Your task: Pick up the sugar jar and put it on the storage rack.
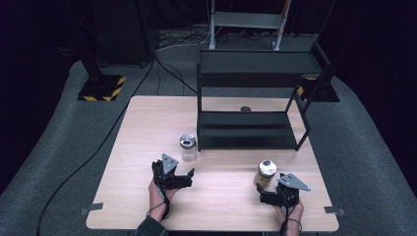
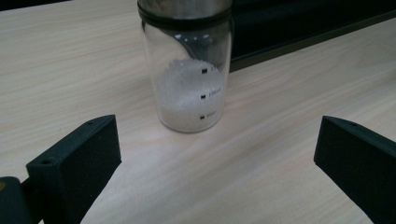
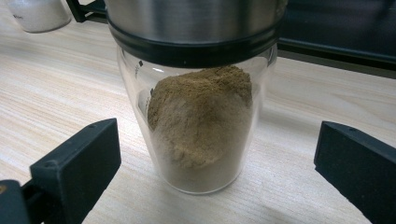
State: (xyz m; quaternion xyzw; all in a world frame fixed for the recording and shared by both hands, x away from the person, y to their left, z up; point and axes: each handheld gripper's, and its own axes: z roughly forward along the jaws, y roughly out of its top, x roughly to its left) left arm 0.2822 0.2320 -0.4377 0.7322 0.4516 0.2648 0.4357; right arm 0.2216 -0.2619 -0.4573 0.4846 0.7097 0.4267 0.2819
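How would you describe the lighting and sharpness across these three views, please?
High view: the table is evenly lit against dark surroundings, slightly soft. Left gripper view: the white-powder jar is reasonably sharp, while the fingers are blurred. Right gripper view: the brown-powder jar looms large, its steel lid showing soft glare.

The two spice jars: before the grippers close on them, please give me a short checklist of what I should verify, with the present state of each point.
1. Left gripper open, jaws wide apart: ok.
2. Jar of white grains centred between the left jaws: not ok, it stands ahead of the jaw tips.
3. Right gripper open: ok.
4. Jar of brown powder lined up with the right jaws: ok, close in front, not yet touched.
5. Both jars upright with metal lids on: ok.
6. Black shelf free for placing: cannot tell; a small round object lies behind it.
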